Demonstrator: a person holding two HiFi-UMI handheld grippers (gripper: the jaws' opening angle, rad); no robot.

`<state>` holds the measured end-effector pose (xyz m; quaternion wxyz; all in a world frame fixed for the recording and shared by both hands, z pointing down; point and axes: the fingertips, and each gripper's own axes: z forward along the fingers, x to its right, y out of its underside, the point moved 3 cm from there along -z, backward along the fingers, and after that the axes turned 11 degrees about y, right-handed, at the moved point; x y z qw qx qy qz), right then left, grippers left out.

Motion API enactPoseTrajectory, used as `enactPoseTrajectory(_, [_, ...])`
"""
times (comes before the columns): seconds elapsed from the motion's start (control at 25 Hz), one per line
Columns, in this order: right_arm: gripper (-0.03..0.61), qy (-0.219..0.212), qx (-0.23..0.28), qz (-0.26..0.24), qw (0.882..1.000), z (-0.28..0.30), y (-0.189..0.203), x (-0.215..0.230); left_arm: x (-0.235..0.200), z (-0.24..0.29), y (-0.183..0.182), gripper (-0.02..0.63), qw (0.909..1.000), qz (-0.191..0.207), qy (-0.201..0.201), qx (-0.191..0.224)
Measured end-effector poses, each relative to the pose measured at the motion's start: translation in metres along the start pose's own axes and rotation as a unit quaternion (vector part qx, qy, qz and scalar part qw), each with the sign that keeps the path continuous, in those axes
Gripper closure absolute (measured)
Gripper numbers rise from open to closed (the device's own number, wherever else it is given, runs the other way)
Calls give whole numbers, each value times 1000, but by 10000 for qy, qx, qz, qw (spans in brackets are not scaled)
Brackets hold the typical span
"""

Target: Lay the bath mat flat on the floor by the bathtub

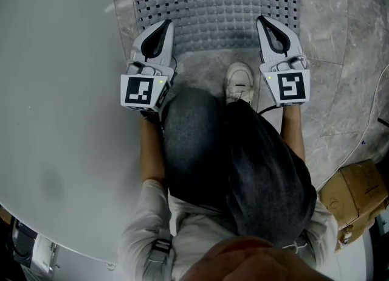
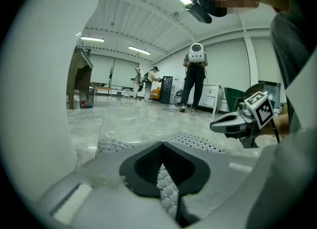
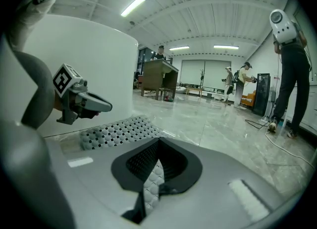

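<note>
The grey bath mat (image 1: 216, 6), dotted with holes and bumps, lies on the marble floor beside the white bathtub (image 1: 48, 121). My left gripper (image 1: 163, 29) is shut on the mat's near edge at its left side, close to the tub. My right gripper (image 1: 265, 24) is shut on the same edge at its right side. In the left gripper view a strip of the bath mat (image 2: 167, 186) is pinched between the jaws, and the right gripper (image 2: 233, 122) shows at the right. The right gripper view shows the bath mat (image 3: 150, 183) clamped likewise, with the left gripper (image 3: 94, 105) beyond.
The person crouches; a white shoe (image 1: 239, 82) stands on the floor just behind the mat's near edge. A cardboard box (image 1: 355, 194) sits at the right. The tub wall (image 2: 34, 99) rises close on the left. Other people (image 2: 194, 77) stand far off.
</note>
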<state>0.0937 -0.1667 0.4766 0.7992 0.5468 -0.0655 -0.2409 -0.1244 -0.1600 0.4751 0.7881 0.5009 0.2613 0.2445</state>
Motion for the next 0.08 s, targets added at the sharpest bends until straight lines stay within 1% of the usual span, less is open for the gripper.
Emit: enactPoseTrajectory(0.08, [577,-11,3,2,10000,0,1,0,0,0,1,611,10000,61,26,-12])
